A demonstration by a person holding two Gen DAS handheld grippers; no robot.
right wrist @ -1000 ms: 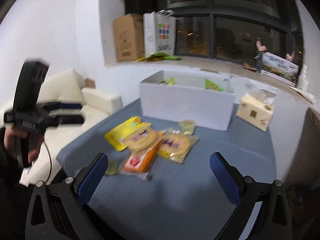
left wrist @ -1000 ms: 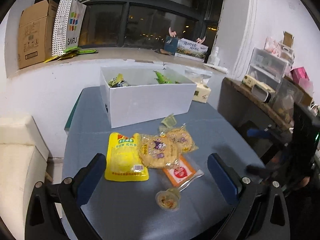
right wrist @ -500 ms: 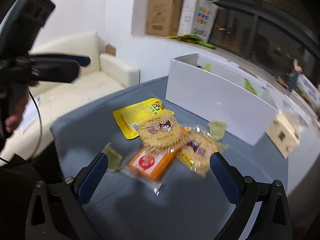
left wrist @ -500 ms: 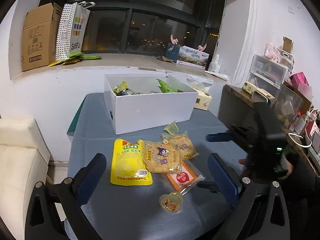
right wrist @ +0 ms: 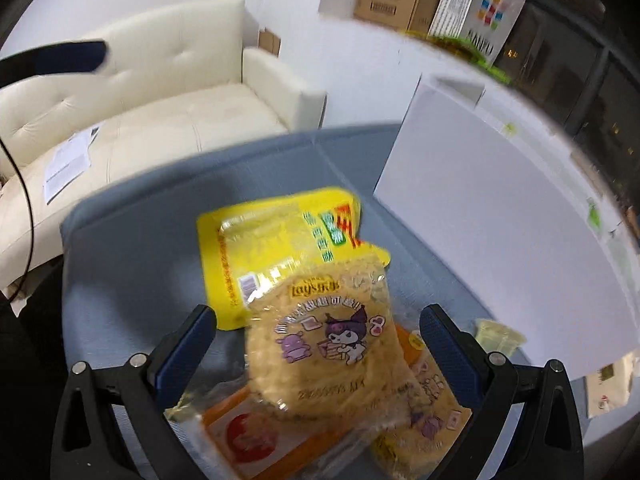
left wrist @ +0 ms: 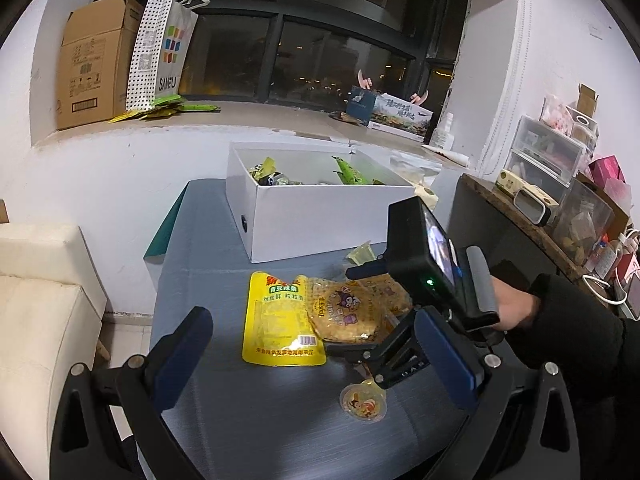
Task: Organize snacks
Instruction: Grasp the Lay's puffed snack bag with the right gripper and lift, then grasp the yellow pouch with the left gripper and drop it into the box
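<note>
The round snack packet (right wrist: 336, 344), a clear wrapper printed with a purple cartoon figure, lies on top of the loose pile on the grey table (left wrist: 192, 256). It overlaps one corner of the yellow pouch (left wrist: 280, 316) and covers part of the orange packet (right wrist: 256, 428) and a second cartoon-print packet (right wrist: 432, 416). In the right wrist view the round packet sits directly between the two blue fingers (right wrist: 186, 344), slightly ahead of their tips, so it is centred on the jaw line. The packet is near-circular with no marked long axis. Its sealed edges run toward the white box (left wrist: 320, 216), roughly along the fingers.

The right gripper (right wrist: 318, 350) stands with its jaws spread wide, one finger on each side of the packet; contact cannot be confirmed. The view is motion-blurred. In the left wrist view this gripper reaches in from the right, low over the pile, held by a hand (left wrist: 516, 304) in a dark sleeve.

The left gripper (left wrist: 316, 360) is also spread wide and holds nothing. It is well back from the pile, with the yellow pouch and a small jelly cup (left wrist: 363, 400) ahead of it.

The right gripper is the nearer one. Judged from this layout, the next move is a short descent and closure on the round packet, then a carry forward to the white box, which stands just beyond the pile and already holds snacks.
</note>
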